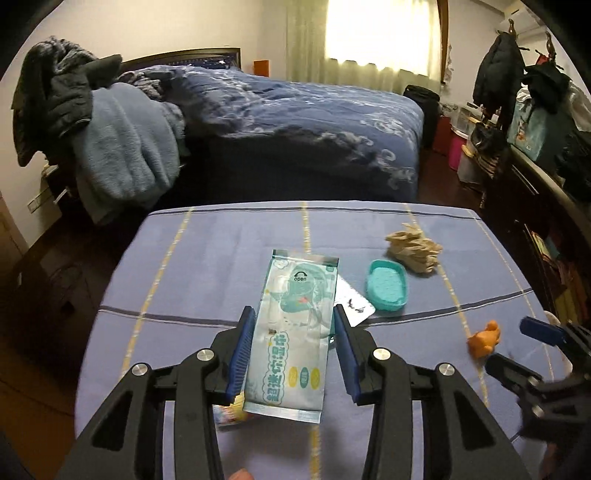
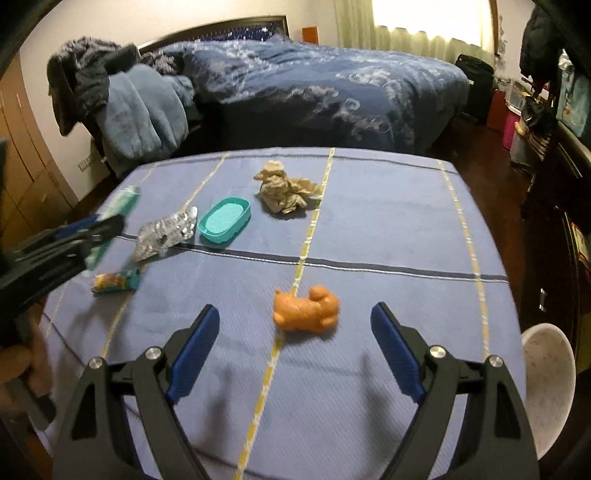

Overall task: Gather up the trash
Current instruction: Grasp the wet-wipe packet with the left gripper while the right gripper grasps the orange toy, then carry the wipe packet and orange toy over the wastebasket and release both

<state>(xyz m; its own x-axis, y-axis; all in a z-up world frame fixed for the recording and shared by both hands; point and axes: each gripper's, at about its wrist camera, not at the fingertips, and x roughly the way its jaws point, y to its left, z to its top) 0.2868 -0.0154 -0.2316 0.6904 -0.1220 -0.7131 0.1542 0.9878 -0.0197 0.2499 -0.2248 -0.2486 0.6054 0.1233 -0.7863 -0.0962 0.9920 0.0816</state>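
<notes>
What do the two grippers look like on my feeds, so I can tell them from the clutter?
Both look alike: the left gripper and right gripper each have two black angular linkage arms with cut-out slots, round silver pivot bolts, and long ribbed blue pads on the inner faces. No cables, markings or sleeves show.

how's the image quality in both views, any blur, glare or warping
Left wrist view: the curtained window is blown out, the room bends at the fisheye edges, and the right gripper smears at the frame's right edge. Right wrist view: the same glare sits top right, the left gripper and its pale green wipes packet are motion-blurred, while the orange toy animal stays fairly sharp.
</notes>
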